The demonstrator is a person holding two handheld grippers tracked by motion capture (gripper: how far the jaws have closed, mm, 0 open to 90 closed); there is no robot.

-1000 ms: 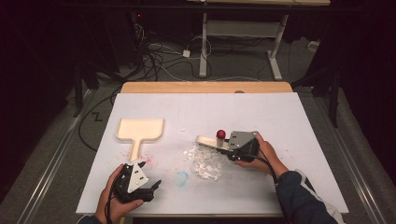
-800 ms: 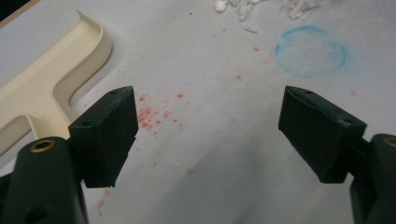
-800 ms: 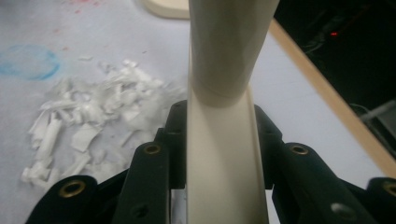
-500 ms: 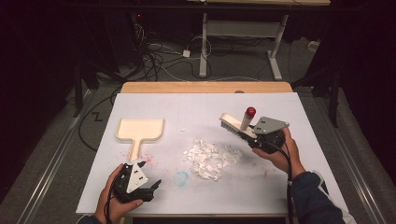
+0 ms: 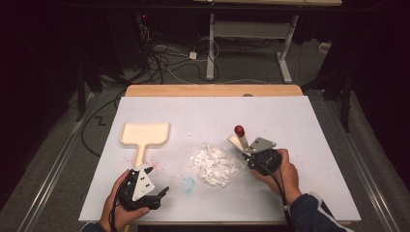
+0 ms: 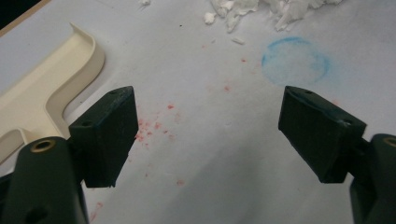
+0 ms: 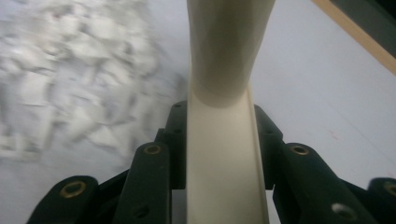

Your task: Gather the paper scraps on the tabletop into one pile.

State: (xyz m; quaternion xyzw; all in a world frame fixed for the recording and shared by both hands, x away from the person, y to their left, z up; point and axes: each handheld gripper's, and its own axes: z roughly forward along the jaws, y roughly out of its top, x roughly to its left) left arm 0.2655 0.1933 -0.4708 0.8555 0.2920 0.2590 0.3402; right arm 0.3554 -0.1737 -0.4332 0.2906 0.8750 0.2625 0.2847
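The right gripper (image 5: 251,147) has dropped back beside the paper scraps (image 5: 215,164), jaws clamping the stiff, light brush (image 7: 224,140) mid-handle; left gripper (image 5: 162,193) jaws open.

From where I stand, the person's left hand (image 5: 123,203) rests low at the near edge of the table (image 5: 290,116), gripping the left gripper (image 5: 162,193) with its jaws spread wide and nothing between them. The right hand (image 5: 283,169) sits farther along the same near side, its right gripper (image 5: 244,150) clamped on a cream brush handle (image 7: 224,140), forearm sleeve trailing back toward the table's edge.
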